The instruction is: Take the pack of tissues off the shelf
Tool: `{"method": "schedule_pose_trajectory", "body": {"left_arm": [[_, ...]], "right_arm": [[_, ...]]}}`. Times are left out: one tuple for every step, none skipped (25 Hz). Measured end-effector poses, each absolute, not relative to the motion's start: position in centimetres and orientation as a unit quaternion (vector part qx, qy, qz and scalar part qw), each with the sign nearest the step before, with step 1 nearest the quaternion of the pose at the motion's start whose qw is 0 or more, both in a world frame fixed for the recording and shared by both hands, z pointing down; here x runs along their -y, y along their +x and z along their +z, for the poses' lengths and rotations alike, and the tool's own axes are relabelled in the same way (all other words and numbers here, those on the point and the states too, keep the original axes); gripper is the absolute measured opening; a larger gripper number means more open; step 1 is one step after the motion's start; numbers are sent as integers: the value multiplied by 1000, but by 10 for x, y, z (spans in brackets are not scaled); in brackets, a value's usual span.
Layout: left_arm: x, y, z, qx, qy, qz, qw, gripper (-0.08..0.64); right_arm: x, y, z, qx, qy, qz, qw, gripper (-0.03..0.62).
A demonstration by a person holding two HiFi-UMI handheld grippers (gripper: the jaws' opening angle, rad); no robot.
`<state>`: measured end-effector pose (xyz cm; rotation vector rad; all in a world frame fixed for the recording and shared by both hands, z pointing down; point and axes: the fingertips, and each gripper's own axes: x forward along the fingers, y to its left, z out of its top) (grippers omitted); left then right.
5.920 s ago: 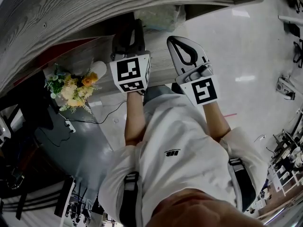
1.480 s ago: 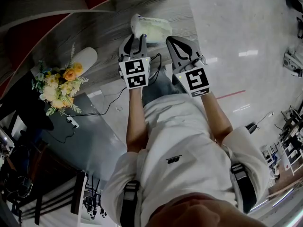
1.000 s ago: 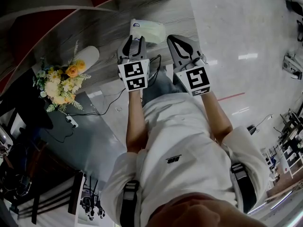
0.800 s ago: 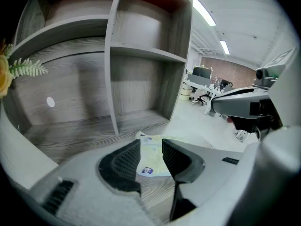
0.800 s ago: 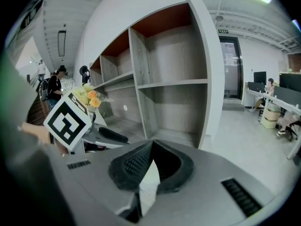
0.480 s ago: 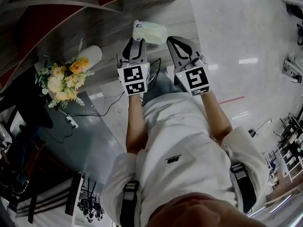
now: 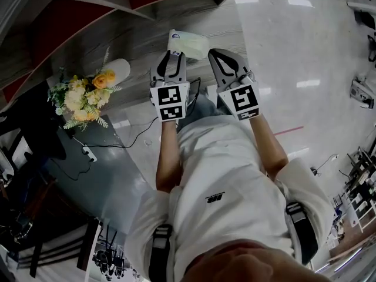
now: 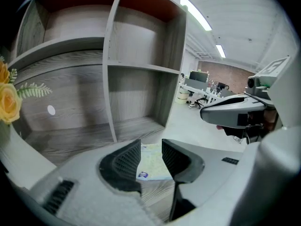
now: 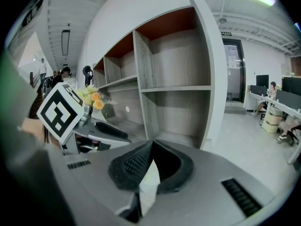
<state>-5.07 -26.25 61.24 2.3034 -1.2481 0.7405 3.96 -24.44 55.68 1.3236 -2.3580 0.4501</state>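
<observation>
Our left gripper [image 7: 172,56] pinches the pack [image 7: 188,42] at twelve o'clock, seemingly not yet clear of the shelf [image 7: 135,34]; our right gripper [image 7: 222,57], pressed together, carries nothing.

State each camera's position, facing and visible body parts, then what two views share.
Head view: on the head, looking steeply down; white shirt, forearms, left gripper, right gripper.
Left gripper view: on that gripper, facing grey wooden shelves; jaws grip pale tissue pack.
Right gripper view: on that gripper, facing the shelves; jaws shut.
Shared by all: yellow flowers.
</observation>
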Motion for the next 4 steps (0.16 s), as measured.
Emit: {"method": "schedule_pose_trajectory", "body": {"left_arm": [[261, -50, 611, 447, 829, 266, 207, 147], [260, -49, 610, 446, 829, 266, 207, 147], [259, -48, 609, 445, 830, 266, 206, 147], [259, -47, 607, 444, 831, 266, 205, 147]], "right_arm": [[244, 39, 556, 843, 473, 160, 199, 25], [243, 39, 555, 843, 473, 159, 200, 25], [243, 39, 554, 843, 473, 159, 200, 25], [242, 39, 553, 844, 472, 158, 200, 25]]}}
